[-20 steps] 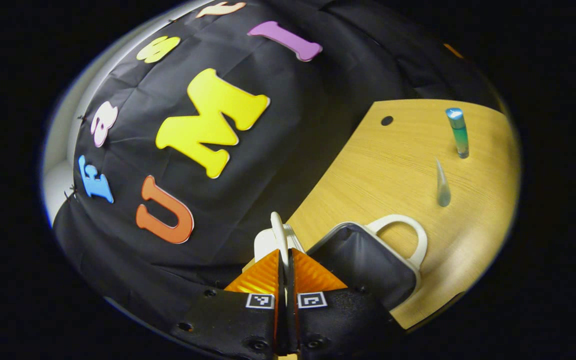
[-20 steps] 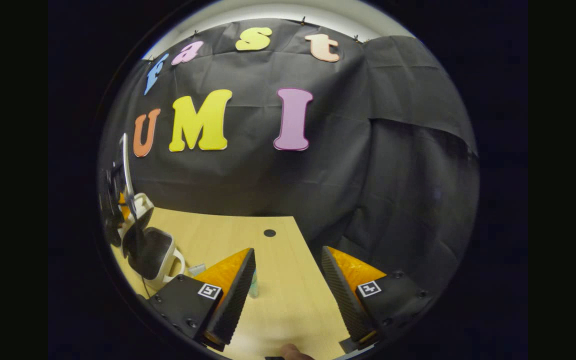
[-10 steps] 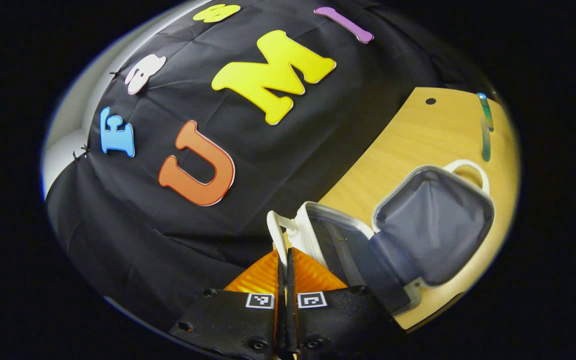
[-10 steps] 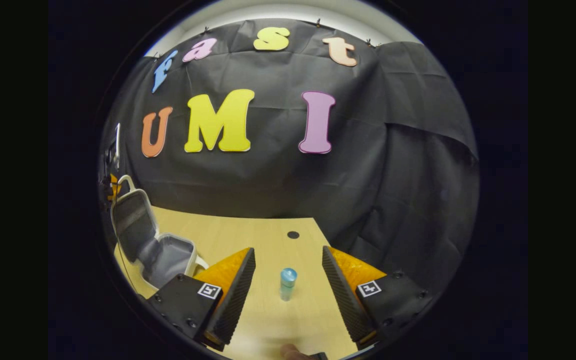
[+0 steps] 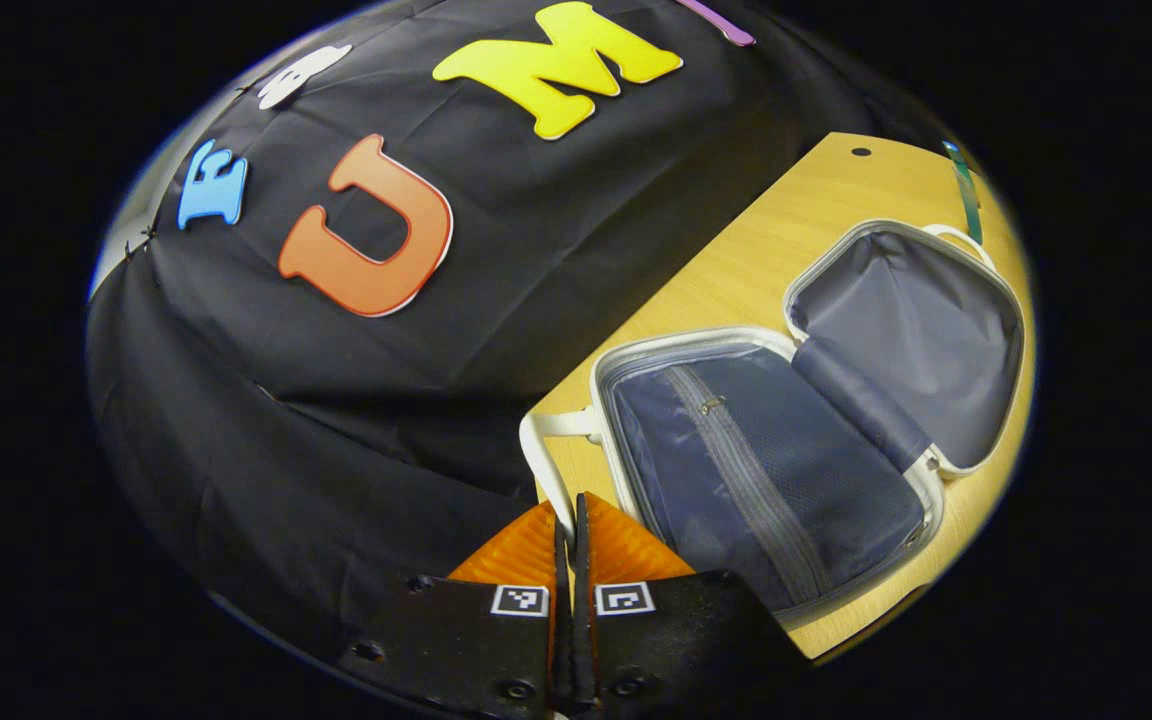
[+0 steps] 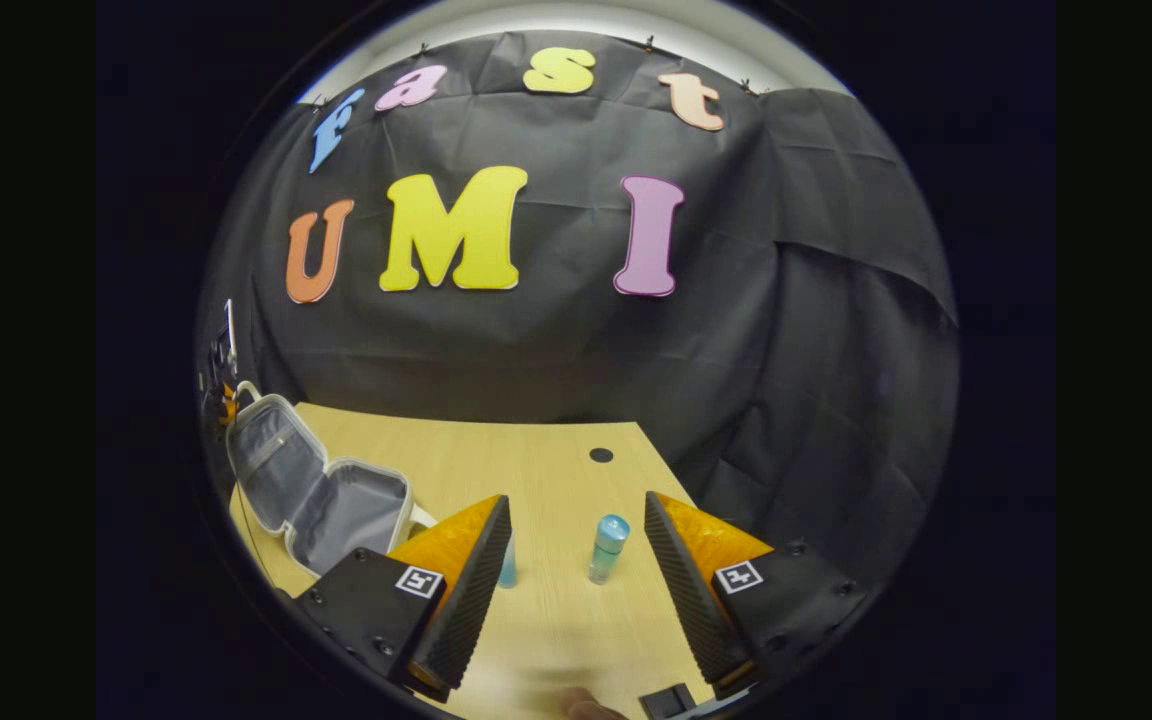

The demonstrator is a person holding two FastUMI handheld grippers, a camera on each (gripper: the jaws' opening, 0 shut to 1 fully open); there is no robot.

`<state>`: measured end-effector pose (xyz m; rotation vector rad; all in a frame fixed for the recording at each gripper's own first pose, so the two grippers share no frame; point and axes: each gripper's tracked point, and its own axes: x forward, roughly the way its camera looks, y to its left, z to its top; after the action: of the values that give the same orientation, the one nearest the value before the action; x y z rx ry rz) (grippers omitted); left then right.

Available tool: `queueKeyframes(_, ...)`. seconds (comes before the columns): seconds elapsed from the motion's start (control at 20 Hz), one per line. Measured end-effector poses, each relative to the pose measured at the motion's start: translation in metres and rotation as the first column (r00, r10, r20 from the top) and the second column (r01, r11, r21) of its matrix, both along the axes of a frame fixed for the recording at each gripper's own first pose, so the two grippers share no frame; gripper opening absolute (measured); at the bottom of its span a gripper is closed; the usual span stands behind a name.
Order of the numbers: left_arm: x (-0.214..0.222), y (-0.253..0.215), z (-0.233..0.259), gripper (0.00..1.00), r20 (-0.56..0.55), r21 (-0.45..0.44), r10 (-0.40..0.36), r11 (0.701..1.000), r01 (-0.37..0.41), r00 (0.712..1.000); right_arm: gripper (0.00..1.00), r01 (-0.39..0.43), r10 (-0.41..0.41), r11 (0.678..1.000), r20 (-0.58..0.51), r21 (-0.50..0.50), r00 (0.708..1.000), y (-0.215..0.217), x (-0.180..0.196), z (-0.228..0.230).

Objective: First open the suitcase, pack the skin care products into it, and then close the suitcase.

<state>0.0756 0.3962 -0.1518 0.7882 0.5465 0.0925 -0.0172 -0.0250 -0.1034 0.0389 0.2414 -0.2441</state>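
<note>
Finishing the opening: left gripper (image 5: 568, 520) pinching the white hard-shell suitcase's handle (image 5: 542, 462), right gripper (image 6: 576, 545) spread, next grab the upright blue-capped bottle (image 6: 607, 548).

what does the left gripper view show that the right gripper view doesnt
Left gripper view: the left gripper shut on the suitcase's white handle, and a close look at the zipped mesh lining.

Right gripper view: the right gripper open, with a blue-capped bottle standing on the table ahead of its fingers, and a second small container beside one finger.

Both: the open suitcase, the wooden table and its dark hole.
</note>
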Motion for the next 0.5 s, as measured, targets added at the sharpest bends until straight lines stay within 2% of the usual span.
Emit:
queueKeyframes(0.2, -0.006, 0.023, -0.047, 0.04, -0.058, -0.050, 0.034, 0.998, -0.037, 0.998, 0.78, 0.002, -0.002, 0.999, -0.019, -0.035, 1.000, 0.006, -0.005, -0.004)
queueKeyframes(0.25, -0.007, 0.027, -0.060, 0.04, -0.074, -0.072, 0.043, 0.996, -0.049, 0.996, 0.82, 0.006, -0.007, 0.999, -0.029, -0.036, 1.000, 0.006, -0.006, -0.006)
queueKeyframes(0.5, -0.013, 0.042, -0.125, 0.06, -0.203, -0.221, 0.067, 0.969, -0.112, 0.977, 0.80, 0.031, -0.033, 0.999, -0.075, -0.029, 0.997, 0.007, -0.011, -0.019)
